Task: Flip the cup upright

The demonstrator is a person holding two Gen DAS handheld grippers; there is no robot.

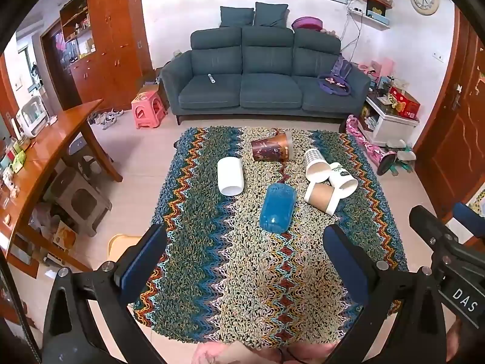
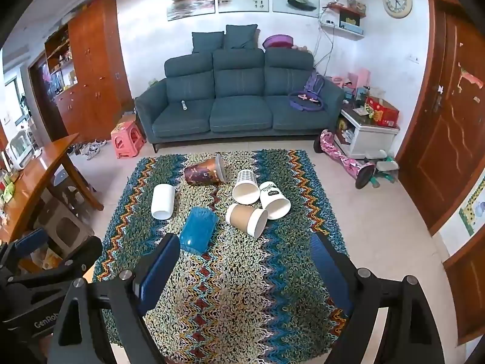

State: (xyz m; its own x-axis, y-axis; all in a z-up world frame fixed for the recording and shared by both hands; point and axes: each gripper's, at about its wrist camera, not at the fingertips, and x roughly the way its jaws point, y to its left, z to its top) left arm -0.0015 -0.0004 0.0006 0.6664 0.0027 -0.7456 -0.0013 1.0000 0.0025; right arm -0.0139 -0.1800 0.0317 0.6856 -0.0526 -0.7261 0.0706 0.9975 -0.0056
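Rug (image 1: 272, 273), zigzag-patterned, spread on the tiled floor before a teal sofa (image 1: 260, 75), carries six cups, all lying on their sides. Largest, a brown printed cup (image 1: 271, 150) lies nearest the rug's far edge, its lidded mouth toward the right edge. A blue translucent cup (image 1: 277, 207) lies near the centre, lengthwise toward the near edge. A white cup (image 1: 230, 176) lies toward the left edge, well apart from the others. Three paper cups cluster toward the right edge, apparently touching: a checked cup (image 1: 316, 163), a leaf-printed cup (image 1: 342, 179) and a kraft-sleeved cup (image 1: 322, 197). Left tool (image 1: 245, 251) hovers over the near part of the rug, jaws spread wide, gripping nothing. Right tool (image 2: 245, 261) is likewise wide open and empty; in its view, the blue cup's end sits just beside its left finger (image 2: 159, 270).
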